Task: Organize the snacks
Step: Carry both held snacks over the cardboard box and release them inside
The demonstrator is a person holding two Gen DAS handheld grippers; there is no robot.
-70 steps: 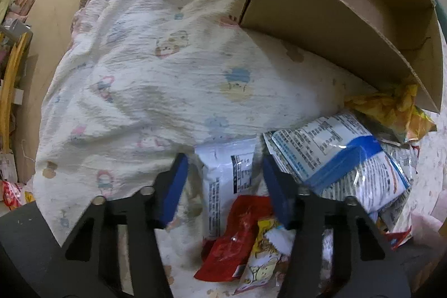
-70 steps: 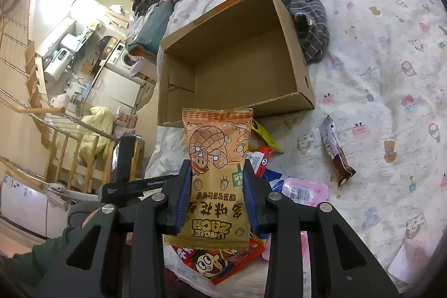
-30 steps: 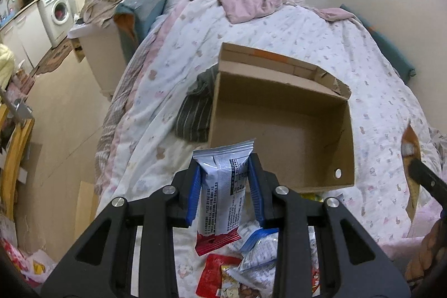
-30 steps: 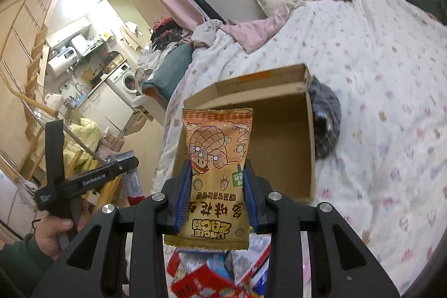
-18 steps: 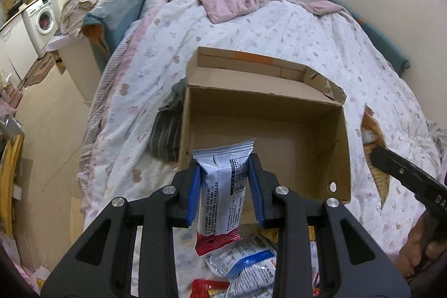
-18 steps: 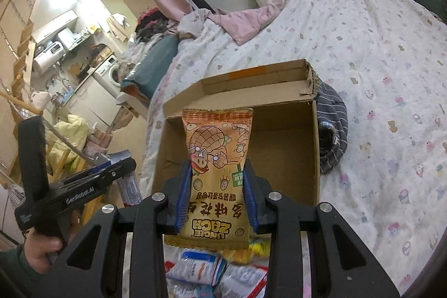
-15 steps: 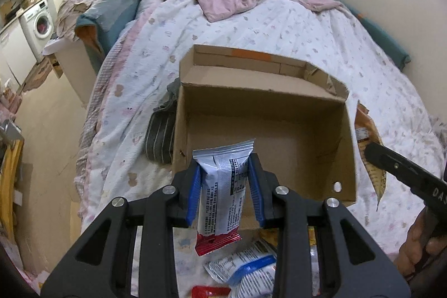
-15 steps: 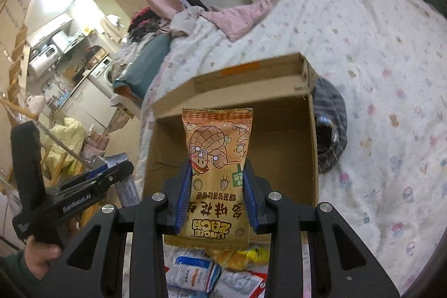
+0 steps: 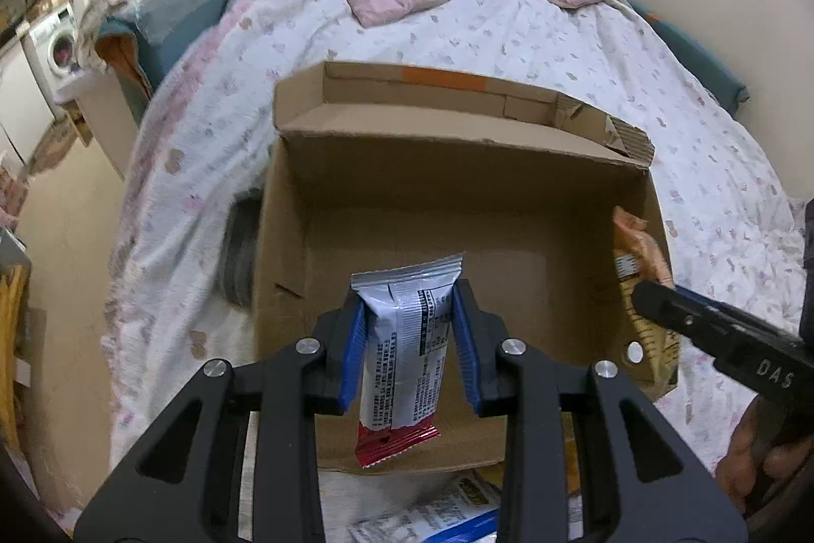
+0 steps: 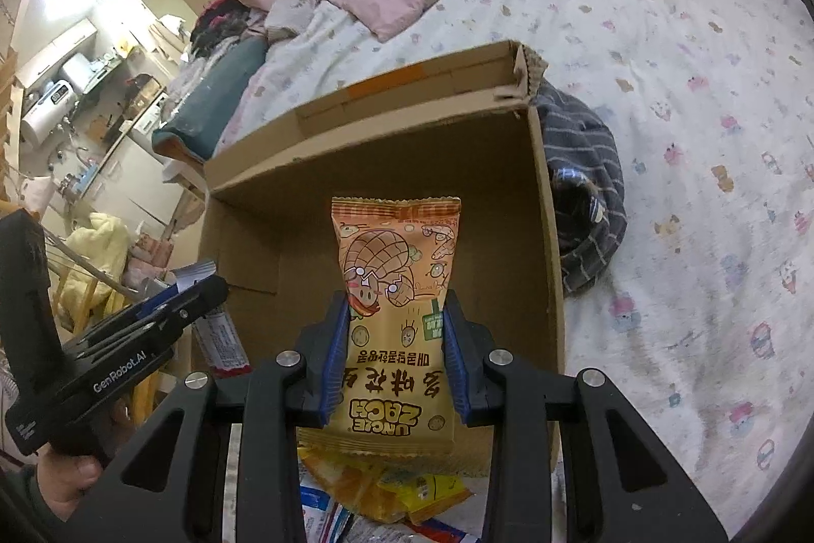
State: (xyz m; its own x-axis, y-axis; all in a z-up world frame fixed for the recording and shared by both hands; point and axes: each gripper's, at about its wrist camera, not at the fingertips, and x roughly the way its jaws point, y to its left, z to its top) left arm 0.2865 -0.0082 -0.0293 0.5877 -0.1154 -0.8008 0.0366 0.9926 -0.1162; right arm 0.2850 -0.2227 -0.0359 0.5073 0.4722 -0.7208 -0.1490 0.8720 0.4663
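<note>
My left gripper (image 9: 407, 329) is shut on a white and red snack packet (image 9: 402, 354) and holds it over the open cardboard box (image 9: 458, 166), above its near wall. My right gripper (image 10: 397, 339) is shut on an orange peanut snack bag (image 10: 397, 314) and holds it over the same box (image 10: 386, 151), near its right side. The right gripper and its orange bag also show in the left wrist view (image 9: 712, 329). The left gripper with its packet also shows in the right wrist view (image 10: 152, 319). The box looks empty inside.
The box sits on a bed with a white patterned quilt (image 9: 559, 29). A dark striped cloth (image 10: 585, 187) lies against the box's side. Several loose snack packets (image 10: 386, 497) lie on the quilt in front of the box. The bed edge and floor (image 9: 61, 248) are to the left.
Both grippers have closed in on the box while holding their snacks. The left gripper was open over the packet pile 2.3 s ago and now holds the white and red packet.
</note>
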